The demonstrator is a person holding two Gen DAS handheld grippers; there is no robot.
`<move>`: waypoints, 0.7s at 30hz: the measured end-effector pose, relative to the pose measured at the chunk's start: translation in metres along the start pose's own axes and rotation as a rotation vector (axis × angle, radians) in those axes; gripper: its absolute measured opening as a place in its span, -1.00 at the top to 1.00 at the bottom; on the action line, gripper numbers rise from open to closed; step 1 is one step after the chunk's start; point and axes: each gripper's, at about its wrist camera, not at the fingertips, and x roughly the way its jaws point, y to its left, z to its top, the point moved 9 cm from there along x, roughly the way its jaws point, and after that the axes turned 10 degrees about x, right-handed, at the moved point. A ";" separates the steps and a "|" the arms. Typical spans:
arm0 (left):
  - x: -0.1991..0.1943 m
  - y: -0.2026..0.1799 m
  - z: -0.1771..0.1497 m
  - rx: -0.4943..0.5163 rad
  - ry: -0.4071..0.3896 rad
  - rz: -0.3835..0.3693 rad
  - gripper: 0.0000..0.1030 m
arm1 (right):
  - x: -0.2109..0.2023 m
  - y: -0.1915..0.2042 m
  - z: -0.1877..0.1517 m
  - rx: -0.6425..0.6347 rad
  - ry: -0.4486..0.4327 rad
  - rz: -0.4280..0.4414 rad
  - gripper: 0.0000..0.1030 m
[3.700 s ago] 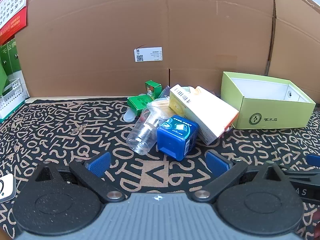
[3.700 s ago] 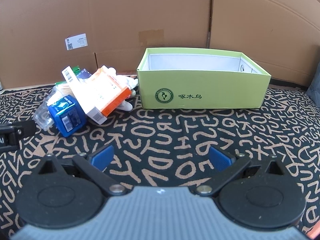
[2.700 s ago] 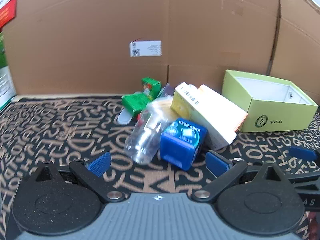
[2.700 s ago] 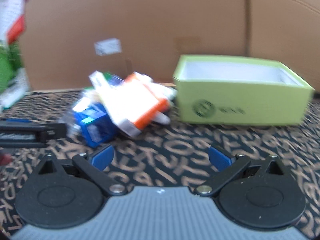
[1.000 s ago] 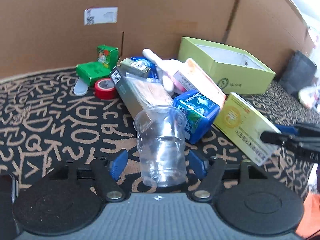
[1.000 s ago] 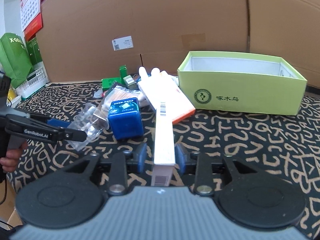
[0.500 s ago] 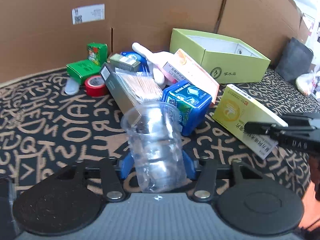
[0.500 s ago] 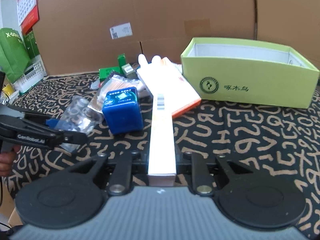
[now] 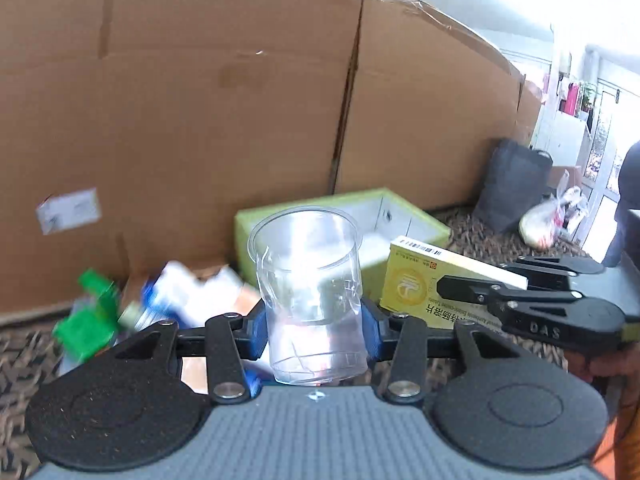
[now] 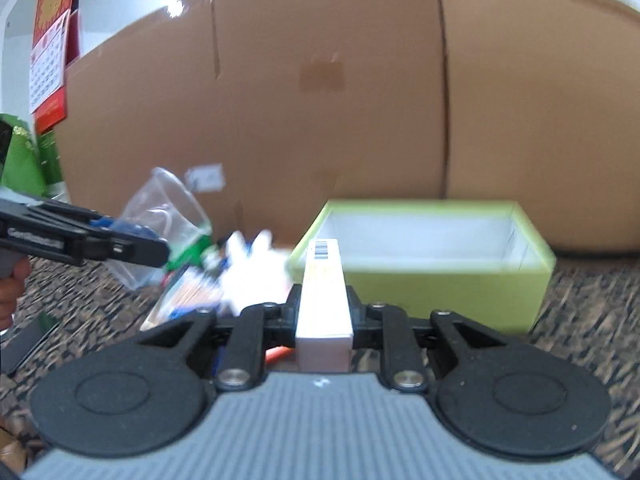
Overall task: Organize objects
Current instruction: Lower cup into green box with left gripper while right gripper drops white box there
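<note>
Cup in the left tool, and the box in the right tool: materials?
Cup: thin clear plastic, glossy; see-through, with creases in its wall. Yellow box: printed paperboard, smooth and possibly slightly glossy; flat panels, sharp folded edges, barcode on the end. Contents unseen.

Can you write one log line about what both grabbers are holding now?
left gripper: clear plastic cup | right gripper: flat yellow-white carton | ahead: green open box

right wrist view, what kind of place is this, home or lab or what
Probably a makeshift recording corner in a home or small office: cardboard sheets walling a patterned mat, a wall calendar, and household clutter beside a green box.
</note>
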 end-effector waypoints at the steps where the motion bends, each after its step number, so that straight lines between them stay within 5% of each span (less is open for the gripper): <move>1: 0.012 -0.001 0.011 -0.006 -0.003 -0.007 0.07 | 0.003 -0.003 0.010 -0.009 -0.018 -0.009 0.63; 9: 0.124 0.007 0.053 -0.024 0.053 0.041 0.07 | 0.073 -0.050 0.073 0.001 -0.076 -0.127 0.63; 17: 0.190 0.025 0.041 -0.051 0.133 0.073 0.03 | 0.163 -0.105 0.067 0.052 -0.022 -0.211 0.63; 21: 0.195 0.030 0.035 -0.108 0.120 0.057 -0.63 | 0.197 -0.106 0.051 -0.014 0.053 -0.229 0.61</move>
